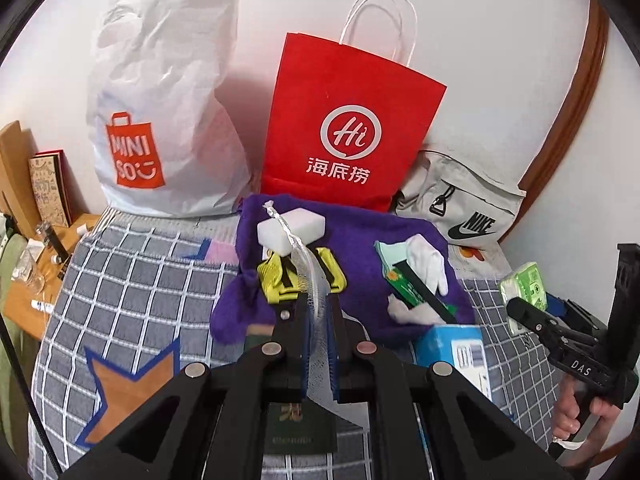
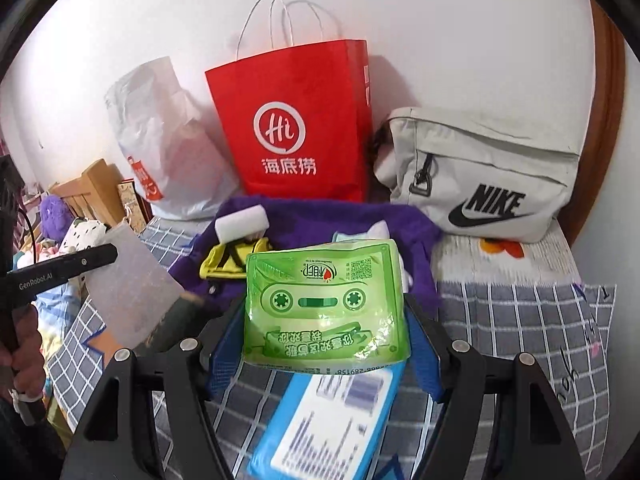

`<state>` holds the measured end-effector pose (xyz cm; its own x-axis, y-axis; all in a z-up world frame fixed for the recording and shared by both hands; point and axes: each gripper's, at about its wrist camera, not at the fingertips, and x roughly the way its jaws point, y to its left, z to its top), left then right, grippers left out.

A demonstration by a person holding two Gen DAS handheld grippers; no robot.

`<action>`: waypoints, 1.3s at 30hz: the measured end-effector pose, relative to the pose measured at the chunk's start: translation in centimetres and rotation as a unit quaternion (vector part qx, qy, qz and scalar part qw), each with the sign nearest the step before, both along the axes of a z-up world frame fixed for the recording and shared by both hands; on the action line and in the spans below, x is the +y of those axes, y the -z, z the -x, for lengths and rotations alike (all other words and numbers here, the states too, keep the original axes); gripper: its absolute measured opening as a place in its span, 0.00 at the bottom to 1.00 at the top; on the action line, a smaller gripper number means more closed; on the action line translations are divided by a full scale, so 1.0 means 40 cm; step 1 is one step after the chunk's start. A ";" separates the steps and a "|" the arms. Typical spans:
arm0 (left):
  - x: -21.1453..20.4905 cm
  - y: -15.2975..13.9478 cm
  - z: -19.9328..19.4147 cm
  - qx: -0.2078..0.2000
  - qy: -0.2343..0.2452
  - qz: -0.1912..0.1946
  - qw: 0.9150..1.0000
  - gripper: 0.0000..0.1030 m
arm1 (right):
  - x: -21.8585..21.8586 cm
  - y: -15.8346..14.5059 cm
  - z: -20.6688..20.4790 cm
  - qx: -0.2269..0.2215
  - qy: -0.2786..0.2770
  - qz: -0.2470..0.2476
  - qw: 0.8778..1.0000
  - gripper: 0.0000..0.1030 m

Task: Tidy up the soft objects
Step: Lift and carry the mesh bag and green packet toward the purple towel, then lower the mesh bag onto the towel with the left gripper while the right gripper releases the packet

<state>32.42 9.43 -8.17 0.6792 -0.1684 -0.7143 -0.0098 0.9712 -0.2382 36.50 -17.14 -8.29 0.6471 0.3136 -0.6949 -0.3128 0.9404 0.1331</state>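
My left gripper [image 1: 319, 312] is shut on a clear mesh pouch [image 1: 316, 304], which shows as a frosted sheet in the right wrist view [image 2: 132, 292]. My right gripper [image 2: 326, 316] is shut on a green tissue pack [image 2: 324, 300], held above a blue tissue pack [image 2: 324, 424]; the green pack also shows in the left wrist view [image 1: 524, 284]. A purple cloth [image 1: 360, 280] lies on the checked bed and bears a white sponge [image 1: 290, 230], a yellow strap [image 1: 300, 276], a white glove [image 1: 428, 264] and a green packet [image 1: 404, 284].
A white Miniso bag [image 1: 160, 120], a red paper bag [image 1: 348, 128] and a grey Nike bag [image 1: 460, 204] stand against the wall behind the cloth. A wooden side table [image 1: 32, 264] with small items is at the left of the bed.
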 end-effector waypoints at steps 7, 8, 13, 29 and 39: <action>-0.017 0.015 -0.085 0.011 0.011 -0.001 1.000 0.07 | 0.000 0.010 -0.087 0.003 0.011 0.007 1.000 0.70; -0.020 0.016 -0.097 0.011 0.013 -0.002 1.000 0.07 | 0.000 0.013 -0.102 0.003 0.013 0.008 1.000 0.70; -0.028 0.018 -0.150 0.012 0.017 -0.005 1.000 0.08 | 0.006 0.019 -0.154 0.007 0.013 0.008 1.000 0.70; -0.050 0.111 -0.276 0.037 0.032 0.021 0.999 0.08 | 0.050 0.187 -0.310 0.084 -0.015 0.006 0.996 0.70; -0.084 0.194 -0.325 0.067 0.053 0.024 0.996 0.08 | 0.071 0.261 -0.340 0.117 -0.025 0.016 0.993 0.70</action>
